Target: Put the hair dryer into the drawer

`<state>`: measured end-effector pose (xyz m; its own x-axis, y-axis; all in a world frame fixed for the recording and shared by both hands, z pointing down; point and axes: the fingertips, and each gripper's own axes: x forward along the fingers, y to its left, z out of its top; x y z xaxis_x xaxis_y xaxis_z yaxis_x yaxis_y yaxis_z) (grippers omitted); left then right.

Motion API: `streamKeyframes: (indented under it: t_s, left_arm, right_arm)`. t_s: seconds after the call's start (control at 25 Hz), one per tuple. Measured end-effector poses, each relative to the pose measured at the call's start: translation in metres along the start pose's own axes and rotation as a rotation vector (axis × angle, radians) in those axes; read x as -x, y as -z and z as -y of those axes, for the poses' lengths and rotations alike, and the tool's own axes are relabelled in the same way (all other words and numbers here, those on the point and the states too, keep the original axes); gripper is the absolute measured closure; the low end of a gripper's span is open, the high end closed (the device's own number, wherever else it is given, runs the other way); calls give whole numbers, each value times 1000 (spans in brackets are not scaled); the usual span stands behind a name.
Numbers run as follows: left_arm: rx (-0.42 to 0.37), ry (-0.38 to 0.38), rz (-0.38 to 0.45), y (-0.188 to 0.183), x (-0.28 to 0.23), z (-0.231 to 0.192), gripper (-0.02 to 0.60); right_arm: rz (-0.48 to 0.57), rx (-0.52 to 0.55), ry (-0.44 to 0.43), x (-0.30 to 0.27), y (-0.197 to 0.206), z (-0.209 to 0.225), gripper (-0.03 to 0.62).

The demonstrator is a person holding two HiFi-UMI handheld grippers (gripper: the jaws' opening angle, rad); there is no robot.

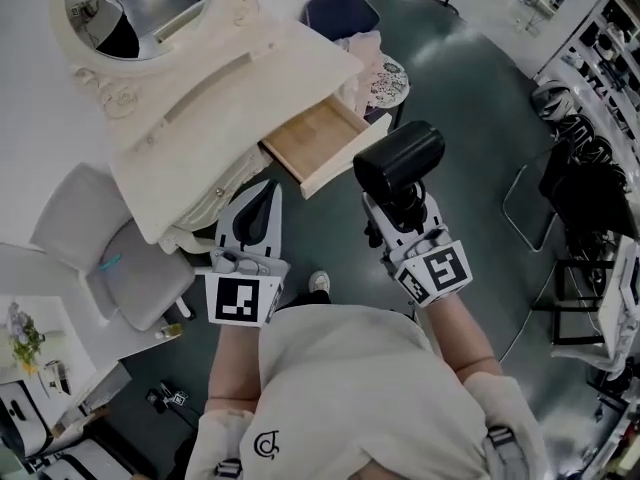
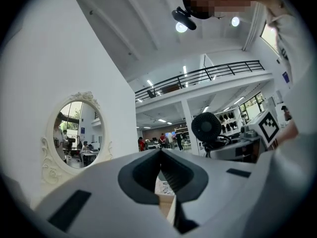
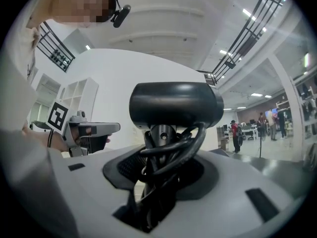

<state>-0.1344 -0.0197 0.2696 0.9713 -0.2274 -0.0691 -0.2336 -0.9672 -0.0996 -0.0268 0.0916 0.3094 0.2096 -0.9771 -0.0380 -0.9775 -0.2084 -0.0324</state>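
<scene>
A black hair dryer [image 1: 400, 160] with its cord wound round the handle stands upright in my right gripper [image 1: 398, 208], which is shut on the handle. In the right gripper view the dryer's barrel [image 3: 176, 105] lies crosswise above the jaws, and the handle and cord fill the gap in the right gripper [image 3: 158, 157]. The wooden drawer [image 1: 315, 138] of the cream dressing table [image 1: 220, 118] stands pulled open just ahead of both grippers. My left gripper [image 1: 268, 193] is shut with nothing in it, its tips meeting, left gripper [image 2: 160, 152]. The hair dryer [image 2: 206, 127] also shows to its right.
An oval mirror [image 1: 130, 8] tops the dressing table. A grey chair [image 1: 120, 258] stands to the left. A small round patterned stool [image 1: 388, 83] is beyond the drawer. A dark folding chair [image 1: 540, 203] and racks line the right side. Dark floor lies between.
</scene>
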Motion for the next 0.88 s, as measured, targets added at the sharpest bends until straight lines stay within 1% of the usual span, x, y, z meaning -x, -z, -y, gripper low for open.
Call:
streamKeyframes:
  t_s: [0.12, 0.24, 0.4, 0.52, 0.6, 0.72, 0.8, 0.88]
  left_arm:
    - [-6, 5, -8, 6, -26, -25, 569]
    - [1, -18, -33, 18, -46, -46, 569]
    - [16, -83, -70, 37, -70, -63, 569]
    - [8, -149, -103, 51, -90, -73, 569]
    - [-11, -212, -130, 60, -104, -82, 568]
    - [-15, -357, -137, 59, -124, -92, 569]
    - [-13, -461, -129, 53, -136, -96, 569]
    - [-9, -544, -110, 48, -147, -98, 569]
  right_arm:
    - [-3, -8, 1, -35, 2, 13, 410]
    - [-24, -18, -20, -65, 10, 27, 410]
    - [-49, -26, -86, -102, 26, 47, 410]
    - [-54, -49, -160, -131, 34, 66, 410]
    - [-59, -50, -228, -153, 38, 81, 410]
    - [-70, -24, -358, -188, 42, 104, 410]
    - [-81, 12, -446, -207, 44, 117, 410]
    - [-95, 38, -521, -224, 47, 129, 410]
